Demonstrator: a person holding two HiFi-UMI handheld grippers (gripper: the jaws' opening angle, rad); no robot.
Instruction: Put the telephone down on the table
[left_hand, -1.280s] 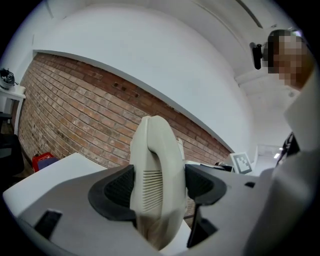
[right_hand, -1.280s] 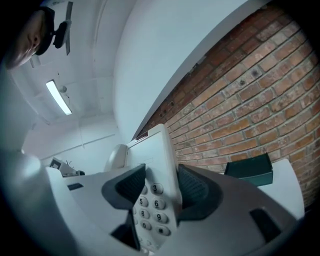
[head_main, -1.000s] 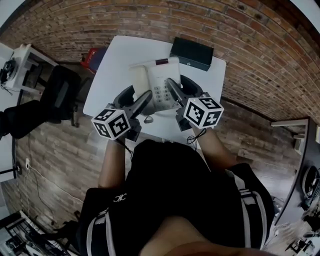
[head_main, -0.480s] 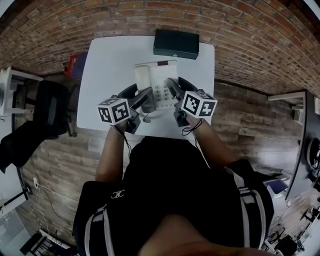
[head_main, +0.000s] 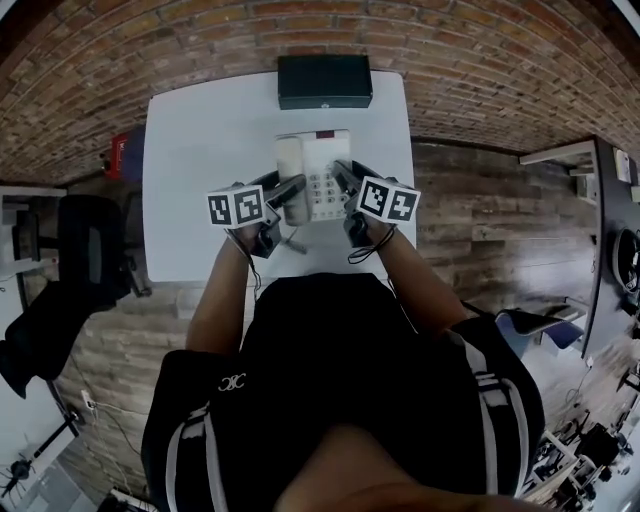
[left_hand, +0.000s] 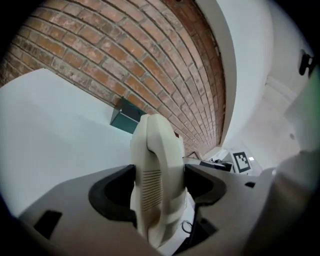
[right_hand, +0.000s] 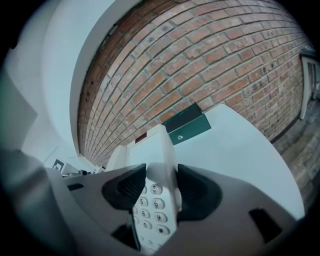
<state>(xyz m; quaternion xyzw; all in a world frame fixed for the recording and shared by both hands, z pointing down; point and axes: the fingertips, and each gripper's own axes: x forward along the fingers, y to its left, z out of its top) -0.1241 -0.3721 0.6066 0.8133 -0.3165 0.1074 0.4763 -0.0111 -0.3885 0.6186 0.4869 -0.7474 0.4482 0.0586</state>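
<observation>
A white telephone with a keypad is held between both grippers over the middle of the white table; I cannot tell whether it touches the top. My left gripper is shut on the handset side, and the cream handset fills the space between its jaws in the left gripper view. Opposite it, my right gripper is shut on the telephone's right edge, beside the number keys. A thin cord hangs under the telephone toward me.
A dark green box lies at the table's far edge against the brick wall, also seen as the box. A black chair and a red object stand left of the table. Wooden floor lies to the right.
The head view has swung round, so the table now sits square in the frame. Both grippers stay shut on the telephone, which has come a little away from the dark box.
</observation>
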